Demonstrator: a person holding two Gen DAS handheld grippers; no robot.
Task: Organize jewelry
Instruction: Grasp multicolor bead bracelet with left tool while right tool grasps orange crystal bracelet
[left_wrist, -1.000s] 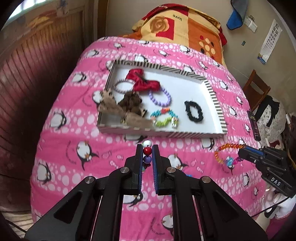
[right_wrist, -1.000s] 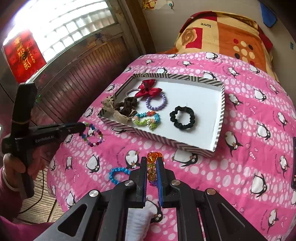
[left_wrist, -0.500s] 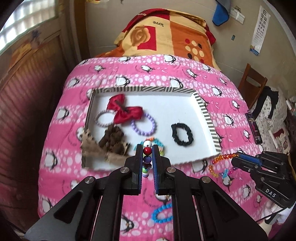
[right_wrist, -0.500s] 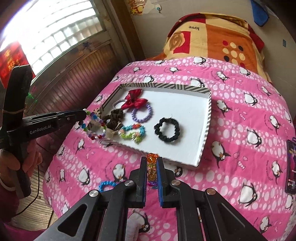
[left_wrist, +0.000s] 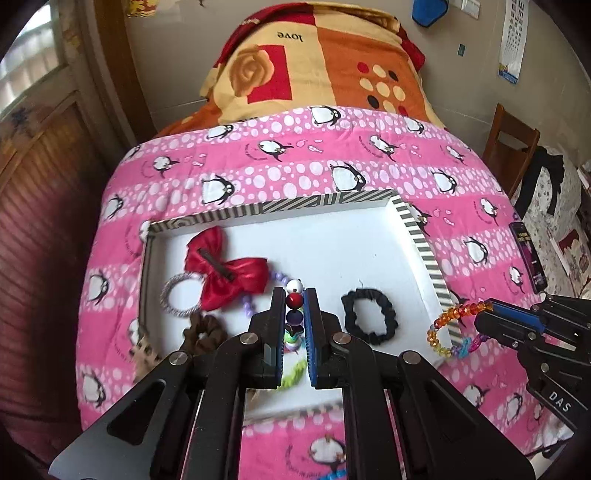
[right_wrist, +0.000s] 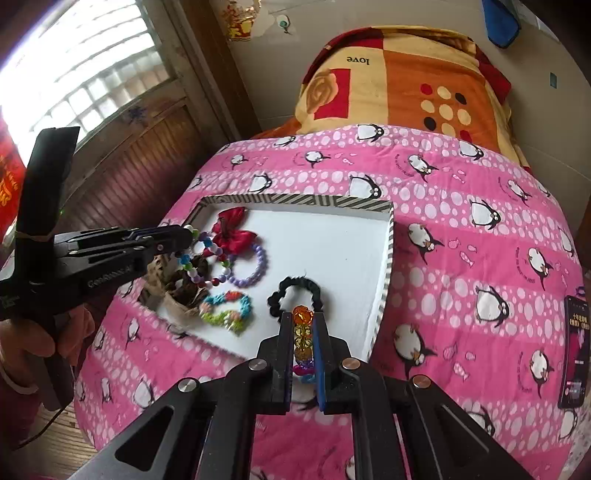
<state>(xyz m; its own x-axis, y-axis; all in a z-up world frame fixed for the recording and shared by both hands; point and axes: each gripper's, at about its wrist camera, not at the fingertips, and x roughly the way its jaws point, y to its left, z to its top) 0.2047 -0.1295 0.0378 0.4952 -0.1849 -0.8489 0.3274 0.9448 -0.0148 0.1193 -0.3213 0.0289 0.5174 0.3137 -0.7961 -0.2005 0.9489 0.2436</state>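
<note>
- I see a pink penguin-print quilt (left_wrist: 369, 162) covering the bed.
- An orange patchwork blanket (right_wrist: 413, 81) is heaped at its far end.
- A wooden chair (left_wrist: 511, 144) stands beside the bed.
- A dark phone (right_wrist: 574, 350) lies on the quilt.
- A wall calendar (left_wrist: 513, 40) hangs near a blue cloth (left_wrist: 430, 11).

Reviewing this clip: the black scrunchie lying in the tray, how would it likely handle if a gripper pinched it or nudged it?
The black scrunchie looks like gathered fabric, so it would probably squash under the pads and droop when lifted. It lies flat as a loose ring on the striped tray, so a nudge would likely slide or deform it, not roll it. It appears light and unbreakable.
</note>
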